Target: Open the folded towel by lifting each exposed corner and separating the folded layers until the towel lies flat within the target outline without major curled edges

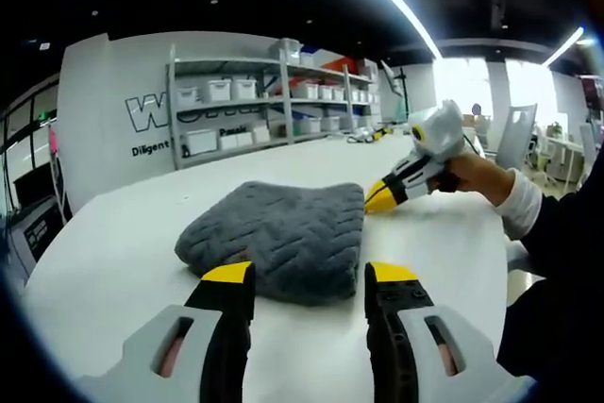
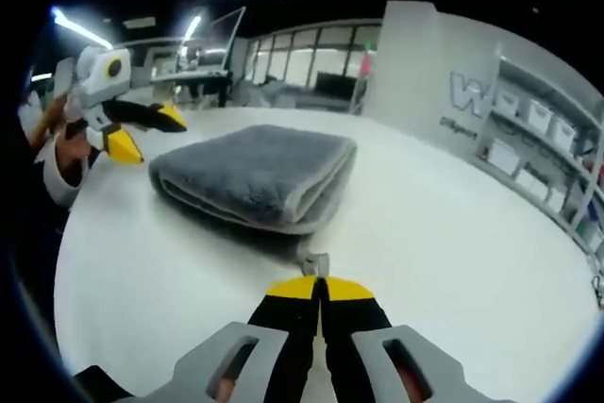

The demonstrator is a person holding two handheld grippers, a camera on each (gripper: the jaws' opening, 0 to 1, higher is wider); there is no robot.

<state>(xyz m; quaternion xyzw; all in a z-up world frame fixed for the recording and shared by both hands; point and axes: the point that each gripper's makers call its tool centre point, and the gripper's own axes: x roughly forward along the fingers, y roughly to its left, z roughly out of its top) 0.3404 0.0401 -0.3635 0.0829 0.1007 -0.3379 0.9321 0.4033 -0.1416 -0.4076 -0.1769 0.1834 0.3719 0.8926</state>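
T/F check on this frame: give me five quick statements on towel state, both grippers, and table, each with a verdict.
1. The towel is still folded in layers. True.
2. The left gripper is shut. False: its jaws stand apart, open, near the towel's edge.
3. The right gripper has its jaws closed together. True; a small tag at the towel's edge sits just past the tips, and whether it is pinched cannot be told.
4. The towel lies on a dark wooden table. False: the table is white.
5. The towel is already spread out flat. False: it sits as a thick folded stack, its layered edge clear in the right gripper view.
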